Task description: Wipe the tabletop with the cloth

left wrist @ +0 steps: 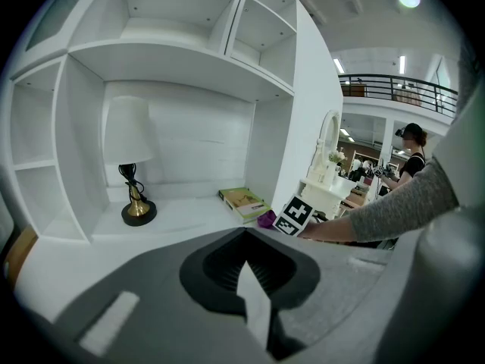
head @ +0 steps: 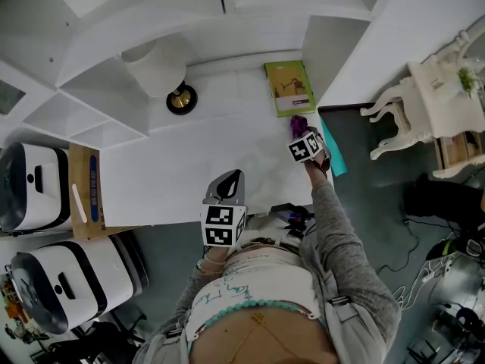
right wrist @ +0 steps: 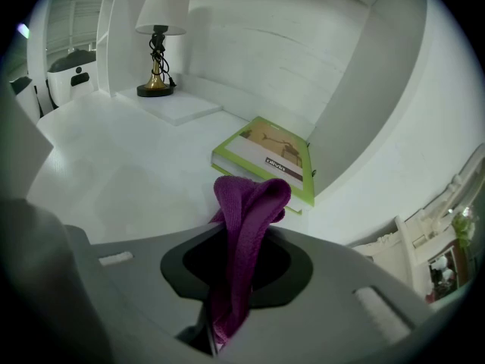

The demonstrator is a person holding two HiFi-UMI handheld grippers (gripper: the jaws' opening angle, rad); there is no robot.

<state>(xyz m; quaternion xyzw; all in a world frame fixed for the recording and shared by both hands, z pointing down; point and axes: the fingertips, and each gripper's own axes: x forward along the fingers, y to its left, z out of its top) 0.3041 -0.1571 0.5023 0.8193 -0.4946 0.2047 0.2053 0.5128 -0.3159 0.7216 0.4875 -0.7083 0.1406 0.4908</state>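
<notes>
A purple cloth (head: 298,121) hangs bunched from my right gripper (head: 300,130), which is shut on it just above the white tabletop (head: 189,158), close to the desk's right side wall. In the right gripper view the cloth (right wrist: 246,226) rises out of the shut jaws (right wrist: 220,324) and hides part of the green book (right wrist: 269,158) behind it. My left gripper (head: 232,179) is shut and holds nothing. It hovers at the desk's front edge, near the person's body. From the left gripper view (left wrist: 254,309) the cloth (left wrist: 266,218) shows far off beside the right gripper's marker cube (left wrist: 294,214).
A green book (head: 289,86) lies at the back right of the desk, and a white-shaded lamp (head: 163,70) stands at the back left. Shelves wrap the desk's left side. Two white appliances (head: 30,184) sit left of the desk, a white ornate chair (head: 424,105) stands to the right.
</notes>
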